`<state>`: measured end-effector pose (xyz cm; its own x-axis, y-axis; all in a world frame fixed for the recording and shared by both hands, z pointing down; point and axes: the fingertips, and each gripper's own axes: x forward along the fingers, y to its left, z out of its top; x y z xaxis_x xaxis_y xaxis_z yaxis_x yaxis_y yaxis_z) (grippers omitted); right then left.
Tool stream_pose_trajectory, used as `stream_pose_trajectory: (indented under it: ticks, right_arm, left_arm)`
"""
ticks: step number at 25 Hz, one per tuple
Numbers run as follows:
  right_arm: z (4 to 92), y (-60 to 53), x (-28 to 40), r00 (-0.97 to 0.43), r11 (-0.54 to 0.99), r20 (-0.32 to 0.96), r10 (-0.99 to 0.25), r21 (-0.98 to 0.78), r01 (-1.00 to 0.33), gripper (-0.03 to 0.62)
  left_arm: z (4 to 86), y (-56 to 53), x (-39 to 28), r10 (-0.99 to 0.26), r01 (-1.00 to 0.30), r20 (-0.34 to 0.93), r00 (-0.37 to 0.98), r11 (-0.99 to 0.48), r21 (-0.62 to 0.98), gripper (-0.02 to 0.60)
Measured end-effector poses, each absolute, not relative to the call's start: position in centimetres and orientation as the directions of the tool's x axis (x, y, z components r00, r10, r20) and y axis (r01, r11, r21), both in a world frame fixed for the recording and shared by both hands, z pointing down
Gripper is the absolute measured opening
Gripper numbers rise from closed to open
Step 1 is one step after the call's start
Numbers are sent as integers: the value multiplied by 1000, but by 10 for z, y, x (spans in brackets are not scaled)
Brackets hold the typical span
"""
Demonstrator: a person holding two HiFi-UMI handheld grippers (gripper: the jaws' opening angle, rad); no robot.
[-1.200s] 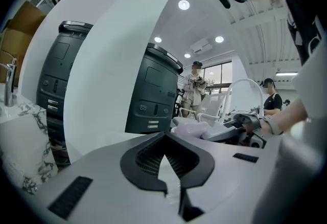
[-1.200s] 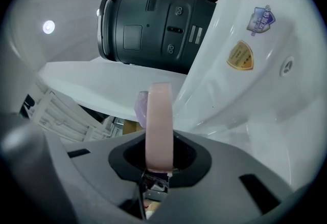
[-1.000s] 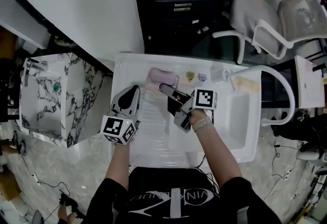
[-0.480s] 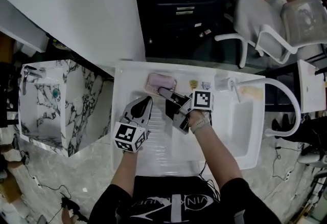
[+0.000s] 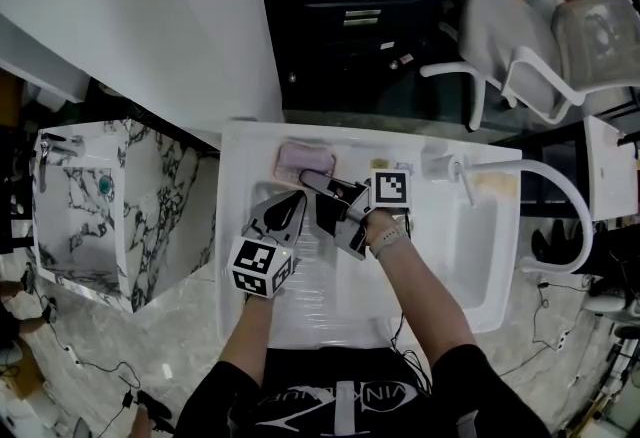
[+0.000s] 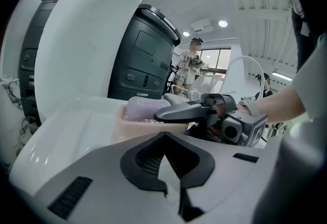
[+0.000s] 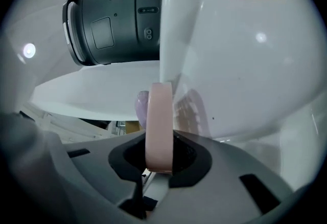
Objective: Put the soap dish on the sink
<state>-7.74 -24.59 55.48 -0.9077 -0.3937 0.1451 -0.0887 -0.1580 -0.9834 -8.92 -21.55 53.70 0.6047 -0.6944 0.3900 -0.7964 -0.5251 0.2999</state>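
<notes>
While my right tongs (image 5: 316, 177) pinch the soap dish (image 5: 301, 161) upper centre, left tongs (image 5: 289, 203) pressed together empty, I'm probably seating it on the sink (image 5: 232, 226); next: release.

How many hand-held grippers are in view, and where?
2. The left hand-held gripper is above the ribbed side of the sink, jaws together, empty. The right hand-held gripper is clamped on the rim of the soap dish near the sink's back edge. None appear hidden.
</notes>
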Motion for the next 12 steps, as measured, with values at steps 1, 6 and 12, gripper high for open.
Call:
stream_pose_trajectory:
  ticks: [1, 6, 12]
  right_arm:
    - [554, -246, -79, -910, -167, 134, -393, -983, -73, 72]
    - [556, -246, -77, -914, -234, 94, -395, -972, 1, 72]
    - [557, -246, -77, -919, -289, 94, -384, -957, 23, 72]
  left_arm:
    - [537, -216, -89, -695, -796, 389, 605, -523, 304, 14]
    - [536, -216, -87, -688, -786, 381, 618, -525, 326, 14]
    - [536, -216, -86, -677, -775, 379, 631, -530, 343, 14]
